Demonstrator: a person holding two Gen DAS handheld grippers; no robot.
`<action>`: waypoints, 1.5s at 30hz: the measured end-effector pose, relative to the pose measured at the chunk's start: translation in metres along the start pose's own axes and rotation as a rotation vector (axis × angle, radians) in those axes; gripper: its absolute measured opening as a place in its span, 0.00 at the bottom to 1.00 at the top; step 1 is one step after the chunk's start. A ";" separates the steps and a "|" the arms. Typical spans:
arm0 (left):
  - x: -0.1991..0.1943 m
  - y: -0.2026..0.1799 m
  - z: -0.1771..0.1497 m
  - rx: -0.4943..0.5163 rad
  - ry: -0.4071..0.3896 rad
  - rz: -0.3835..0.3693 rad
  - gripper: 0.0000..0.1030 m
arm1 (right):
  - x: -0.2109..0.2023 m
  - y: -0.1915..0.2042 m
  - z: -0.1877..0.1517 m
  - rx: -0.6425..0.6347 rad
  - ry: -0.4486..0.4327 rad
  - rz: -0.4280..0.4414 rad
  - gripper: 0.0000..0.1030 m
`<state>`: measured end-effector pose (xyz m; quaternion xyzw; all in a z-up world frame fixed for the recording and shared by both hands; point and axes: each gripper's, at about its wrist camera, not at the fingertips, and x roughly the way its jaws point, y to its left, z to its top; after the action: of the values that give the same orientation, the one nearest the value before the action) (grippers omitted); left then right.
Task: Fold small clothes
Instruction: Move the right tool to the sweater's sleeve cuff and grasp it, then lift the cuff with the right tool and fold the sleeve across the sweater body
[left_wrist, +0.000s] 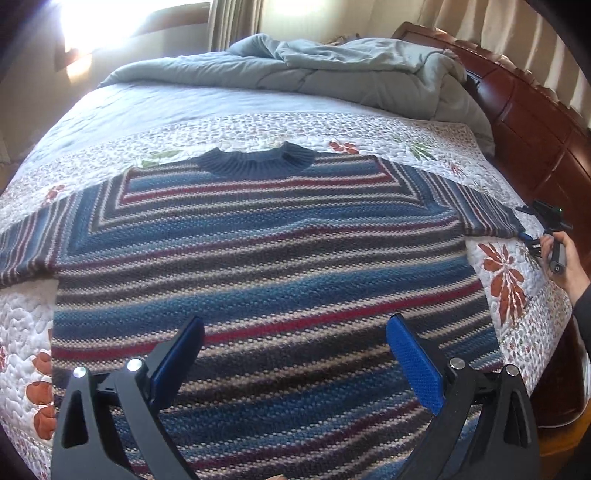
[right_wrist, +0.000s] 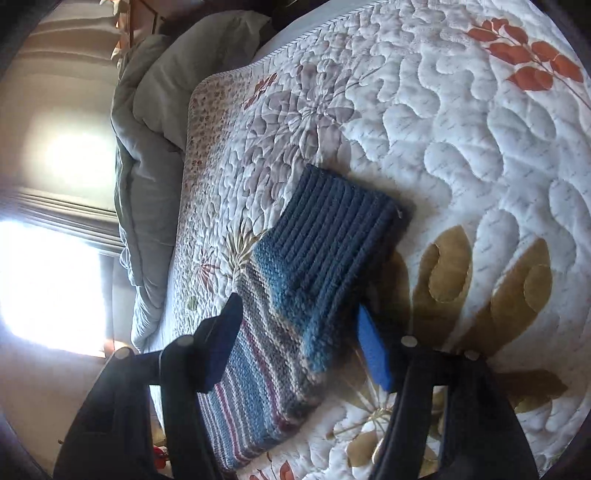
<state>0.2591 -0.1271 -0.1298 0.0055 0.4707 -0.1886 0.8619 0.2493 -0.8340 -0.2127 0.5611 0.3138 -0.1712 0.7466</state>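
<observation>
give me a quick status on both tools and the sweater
Left tool open over striped sweater, flat on quilt. Right tool open, straddling sleeve cuff. Nothing in the way.

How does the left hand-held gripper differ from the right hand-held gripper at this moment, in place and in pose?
The left hand-held gripper hangs over the body of the striped sweater, near its lower part; the right hand-held gripper is at the sleeve cuff. The left one has only flat knit between its fingers; the right one straddles the sleeve, a finger on each side. Both stand open, and neither grips fabric.
</observation>
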 end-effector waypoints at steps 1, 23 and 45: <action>-0.001 0.003 0.000 -0.009 0.000 0.000 0.96 | 0.001 0.001 0.000 -0.009 0.004 -0.007 0.46; -0.049 0.129 -0.007 -0.196 -0.037 0.071 0.96 | -0.047 0.239 -0.099 -0.527 -0.030 0.024 0.08; -0.061 0.190 0.003 -0.218 -0.084 0.040 0.96 | -0.013 0.419 -0.314 -0.946 0.073 0.076 0.08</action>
<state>0.2941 0.0684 -0.1103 -0.0869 0.4519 -0.1191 0.8798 0.4071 -0.4082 0.0477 0.1762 0.3626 0.0379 0.9144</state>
